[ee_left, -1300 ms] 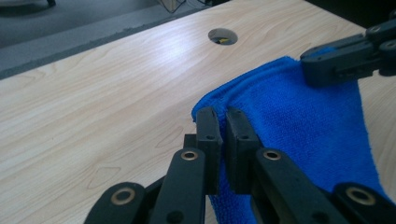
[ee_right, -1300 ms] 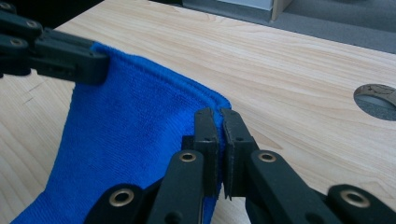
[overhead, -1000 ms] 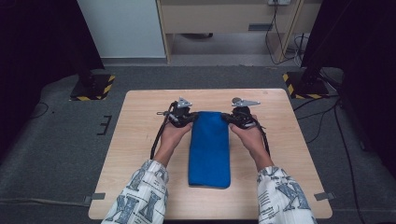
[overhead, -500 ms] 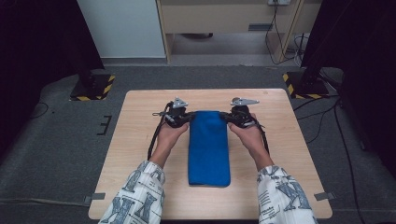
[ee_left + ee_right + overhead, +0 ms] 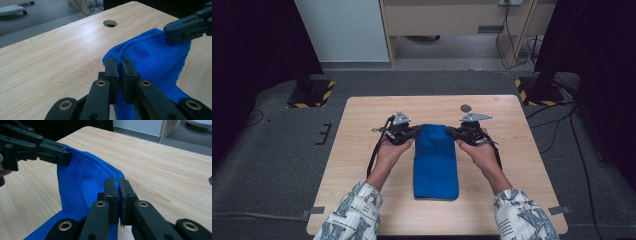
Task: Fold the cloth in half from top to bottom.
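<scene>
Both grippers (image 5: 416,132) (image 5: 451,132) apparently pinch the blue towel's (image 5: 436,165) far corners

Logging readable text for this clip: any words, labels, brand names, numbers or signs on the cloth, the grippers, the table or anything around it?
None can be read.
Blue cloth: plain, no tag or label in view.
Left gripper and right gripper, both shut on the cloth's far corners: black fingers bear no marking.
Table: bare wood grain.
Yellow-and-black hazard stripes on the stand bases: a warning pattern, no lettering.
</scene>
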Tool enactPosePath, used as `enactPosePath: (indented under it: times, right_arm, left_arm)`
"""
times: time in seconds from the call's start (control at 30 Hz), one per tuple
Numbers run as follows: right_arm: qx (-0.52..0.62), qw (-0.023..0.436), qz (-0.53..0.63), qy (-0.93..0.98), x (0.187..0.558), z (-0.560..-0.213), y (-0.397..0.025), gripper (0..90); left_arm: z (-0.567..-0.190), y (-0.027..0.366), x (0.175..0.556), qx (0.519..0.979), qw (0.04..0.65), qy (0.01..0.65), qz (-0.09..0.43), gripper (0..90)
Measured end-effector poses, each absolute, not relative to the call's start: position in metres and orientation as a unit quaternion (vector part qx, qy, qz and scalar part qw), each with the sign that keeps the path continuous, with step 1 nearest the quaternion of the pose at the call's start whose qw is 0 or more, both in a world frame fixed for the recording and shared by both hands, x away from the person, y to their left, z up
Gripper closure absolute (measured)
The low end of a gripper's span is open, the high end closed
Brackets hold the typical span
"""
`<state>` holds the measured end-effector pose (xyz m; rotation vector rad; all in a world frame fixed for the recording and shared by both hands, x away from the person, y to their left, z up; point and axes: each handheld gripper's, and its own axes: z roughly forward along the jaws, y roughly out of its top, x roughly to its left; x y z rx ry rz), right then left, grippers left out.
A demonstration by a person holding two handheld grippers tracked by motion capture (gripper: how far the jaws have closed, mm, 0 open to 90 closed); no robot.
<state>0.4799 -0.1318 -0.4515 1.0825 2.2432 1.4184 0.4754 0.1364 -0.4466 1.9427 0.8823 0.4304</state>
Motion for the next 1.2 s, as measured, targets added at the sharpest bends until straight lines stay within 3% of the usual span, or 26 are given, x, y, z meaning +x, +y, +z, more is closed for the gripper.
enactPosePath:
  times: [0.53, 1.2]
  right_arm:
    - [0.353, 0.123, 0.504, 0.778, 0.438, -0.461, -0.143, 86.5]
    - [0.347, 0.115, 0.512, 0.778, 0.419, -0.467, -0.152, 86.4]
  left_arm:
    - [-0.443, 0.142, 0.44, 0.796, 0.478, 0.331, 0.165, 84.0]
    - [-0.455, 0.144, 0.409, 0.806, 0.48, 0.315, 0.144, 83.6]
